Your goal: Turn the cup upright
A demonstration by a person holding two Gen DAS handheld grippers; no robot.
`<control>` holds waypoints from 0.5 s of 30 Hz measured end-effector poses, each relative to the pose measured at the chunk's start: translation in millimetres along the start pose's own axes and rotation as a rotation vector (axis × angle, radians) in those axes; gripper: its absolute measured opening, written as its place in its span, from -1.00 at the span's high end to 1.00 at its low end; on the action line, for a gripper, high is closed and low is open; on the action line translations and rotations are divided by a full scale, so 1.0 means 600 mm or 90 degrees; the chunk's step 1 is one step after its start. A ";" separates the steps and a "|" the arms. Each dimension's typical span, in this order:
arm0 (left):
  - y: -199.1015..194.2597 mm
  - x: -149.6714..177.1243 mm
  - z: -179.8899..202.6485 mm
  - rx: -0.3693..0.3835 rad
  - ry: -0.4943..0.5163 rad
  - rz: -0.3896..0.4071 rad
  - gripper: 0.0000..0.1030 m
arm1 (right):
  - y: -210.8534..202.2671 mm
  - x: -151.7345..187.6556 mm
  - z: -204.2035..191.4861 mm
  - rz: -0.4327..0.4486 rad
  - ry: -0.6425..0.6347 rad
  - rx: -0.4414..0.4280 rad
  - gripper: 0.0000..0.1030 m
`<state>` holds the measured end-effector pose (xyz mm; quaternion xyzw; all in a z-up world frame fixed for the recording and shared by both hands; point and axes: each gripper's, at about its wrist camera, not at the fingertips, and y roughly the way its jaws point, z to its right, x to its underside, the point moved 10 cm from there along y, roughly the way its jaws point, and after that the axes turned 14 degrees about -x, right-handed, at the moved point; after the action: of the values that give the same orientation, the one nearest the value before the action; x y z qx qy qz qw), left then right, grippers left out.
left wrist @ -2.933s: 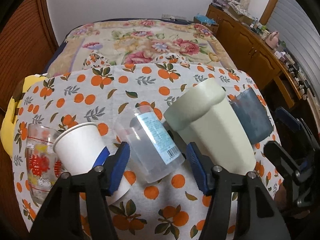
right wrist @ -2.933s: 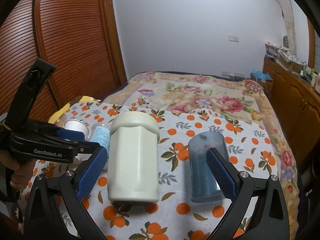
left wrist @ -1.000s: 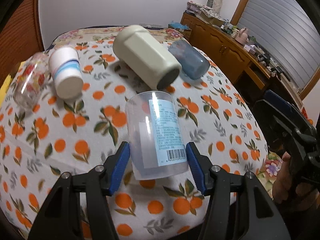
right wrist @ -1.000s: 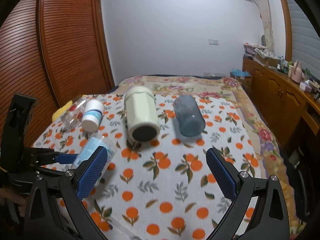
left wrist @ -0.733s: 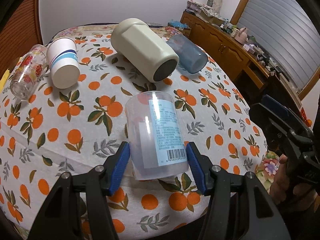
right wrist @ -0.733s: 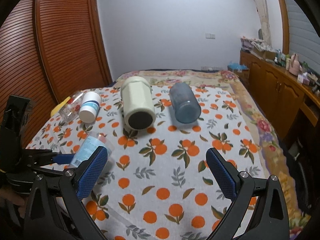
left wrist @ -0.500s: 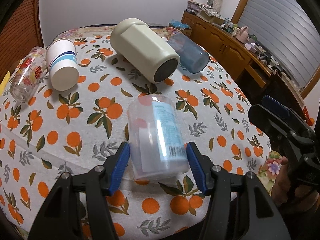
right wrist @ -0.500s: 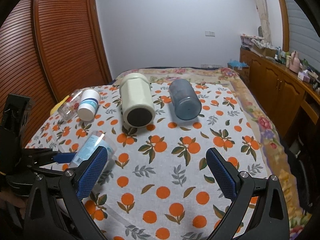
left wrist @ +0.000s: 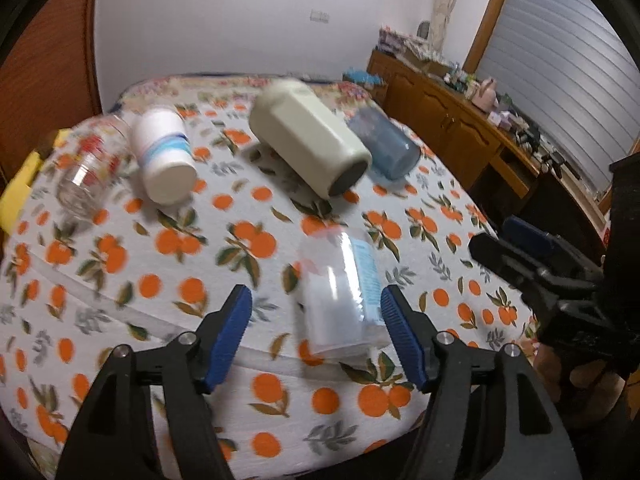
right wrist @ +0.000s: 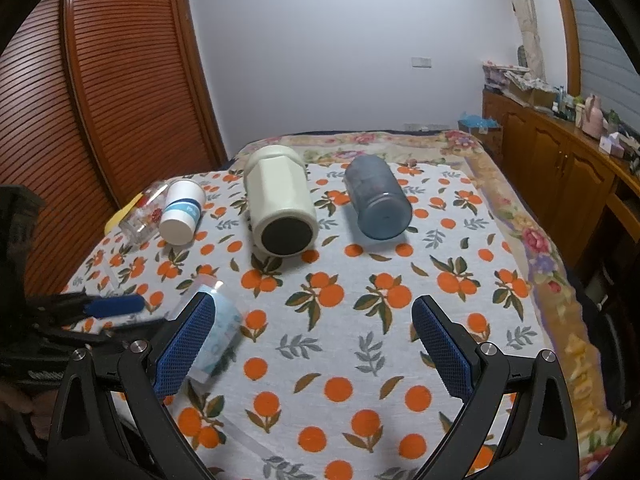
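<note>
A clear plastic cup (left wrist: 340, 296) with a blue label stands on the orange-print tablecloth near its front edge, blurred by motion. It also shows in the right wrist view (right wrist: 218, 334), partly behind my right gripper's left finger. My left gripper (left wrist: 316, 330) is open, its blue pads spread wide either side of the cup and not touching it. My right gripper (right wrist: 312, 344) is open and empty above the cloth.
Lying on their sides further back are a cream cup (right wrist: 280, 204), a blue translucent cup (right wrist: 378, 198), a white paper cup (right wrist: 182, 212) and a printed glass (right wrist: 144, 214). A wooden sideboard (right wrist: 560, 160) runs along the right; a bed lies behind the table.
My left gripper held the clear cup, carried it to the table's front edge and has now opened off it. The cup stands free. My right gripper stayed open, drawn back from the cups.
</note>
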<state>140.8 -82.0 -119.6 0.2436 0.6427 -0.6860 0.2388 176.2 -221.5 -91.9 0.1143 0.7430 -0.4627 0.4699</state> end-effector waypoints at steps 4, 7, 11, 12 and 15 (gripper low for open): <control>-0.023 -0.013 -0.034 -0.035 0.001 0.046 -0.40 | 0.018 0.007 -0.019 -0.029 0.005 -0.020 -0.91; -0.035 -0.020 -0.060 -0.053 -0.007 0.069 -0.41 | 0.039 0.019 -0.037 -0.060 0.012 -0.043 -0.76; -0.042 -0.021 -0.087 -0.081 -0.010 0.090 -0.41 | 0.064 0.031 -0.063 -0.095 0.039 -0.088 -0.53; -0.043 -0.021 -0.092 -0.084 -0.011 0.095 -0.42 | 0.071 0.033 -0.069 -0.104 0.044 -0.098 -0.51; -0.045 -0.019 -0.109 -0.103 -0.013 0.110 -0.43 | 0.086 0.037 -0.082 -0.124 0.058 -0.118 -0.50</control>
<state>134.3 -14.7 -95.2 0.2707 0.6701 -0.6113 0.3224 166.6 -160.4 -133.4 0.0185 0.8107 -0.4296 0.3973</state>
